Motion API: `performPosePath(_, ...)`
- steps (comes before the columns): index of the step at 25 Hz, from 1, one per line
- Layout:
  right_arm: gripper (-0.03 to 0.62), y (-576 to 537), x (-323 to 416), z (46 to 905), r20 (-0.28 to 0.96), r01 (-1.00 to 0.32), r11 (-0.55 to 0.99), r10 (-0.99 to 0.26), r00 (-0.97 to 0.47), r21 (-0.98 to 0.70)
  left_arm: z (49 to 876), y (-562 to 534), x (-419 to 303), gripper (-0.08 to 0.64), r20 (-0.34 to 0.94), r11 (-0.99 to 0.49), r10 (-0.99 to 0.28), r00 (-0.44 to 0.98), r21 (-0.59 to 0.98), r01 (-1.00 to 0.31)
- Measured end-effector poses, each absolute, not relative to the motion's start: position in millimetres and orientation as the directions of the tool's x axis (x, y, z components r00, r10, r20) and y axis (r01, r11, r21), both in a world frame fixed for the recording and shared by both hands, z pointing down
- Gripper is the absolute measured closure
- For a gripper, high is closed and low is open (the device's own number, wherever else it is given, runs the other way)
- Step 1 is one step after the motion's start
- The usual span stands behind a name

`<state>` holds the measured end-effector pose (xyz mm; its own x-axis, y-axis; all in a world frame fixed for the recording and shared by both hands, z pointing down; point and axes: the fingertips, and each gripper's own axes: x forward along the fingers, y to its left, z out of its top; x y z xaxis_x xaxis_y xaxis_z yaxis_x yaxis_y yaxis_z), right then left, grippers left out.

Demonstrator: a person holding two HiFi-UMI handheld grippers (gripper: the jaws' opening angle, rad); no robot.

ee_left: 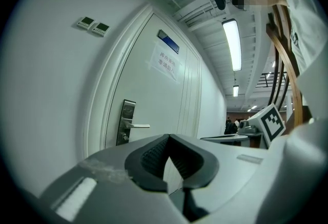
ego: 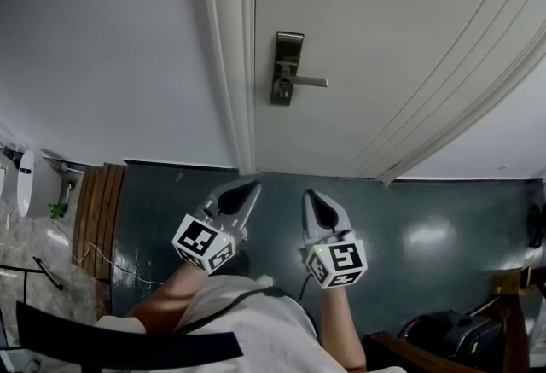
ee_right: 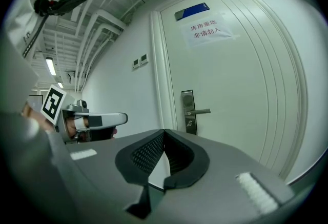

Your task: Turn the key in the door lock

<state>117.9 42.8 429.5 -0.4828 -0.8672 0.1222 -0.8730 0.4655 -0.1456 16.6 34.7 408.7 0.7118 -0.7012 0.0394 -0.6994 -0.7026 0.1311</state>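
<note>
A white door (ego: 384, 47) carries a metal lock plate (ego: 287, 64) with a lever handle (ego: 312, 82) that points right. Below the lever, a small dark keyhole area (ego: 280, 95) is too small to make out. Both grippers hang above the floor, short of the door and touching nothing. My left gripper (ego: 253, 185) and right gripper (ego: 310, 194) point toward the door, side by side. The left gripper view shows the lock plate (ee_left: 126, 115) beyond the shut tips of the left gripper (ee_left: 167, 136). In the right gripper view, the right gripper (ee_right: 164, 130) is shut and empty, with the lock plate (ee_right: 188, 105) ahead.
The white door frame (ego: 230, 47) stands left of the lock, and a printed notice (ee_right: 207, 31) is stuck high on the door. Wooden slats (ego: 94, 209) and cables lie at the left on the dark green floor (ego: 426, 235). Dark equipment (ego: 444, 333) sits at the lower right.
</note>
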Motion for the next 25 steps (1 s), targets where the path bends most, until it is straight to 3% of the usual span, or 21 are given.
performPosePath(25,0.583,-122.4,52.7,415.0,0.147,-0.936,0.335,-0.926,-0.349,-0.108,403.3,-139.7,-47.8,0.555,0.02,-0.789,-0.595,0.803,0.171,-0.589)
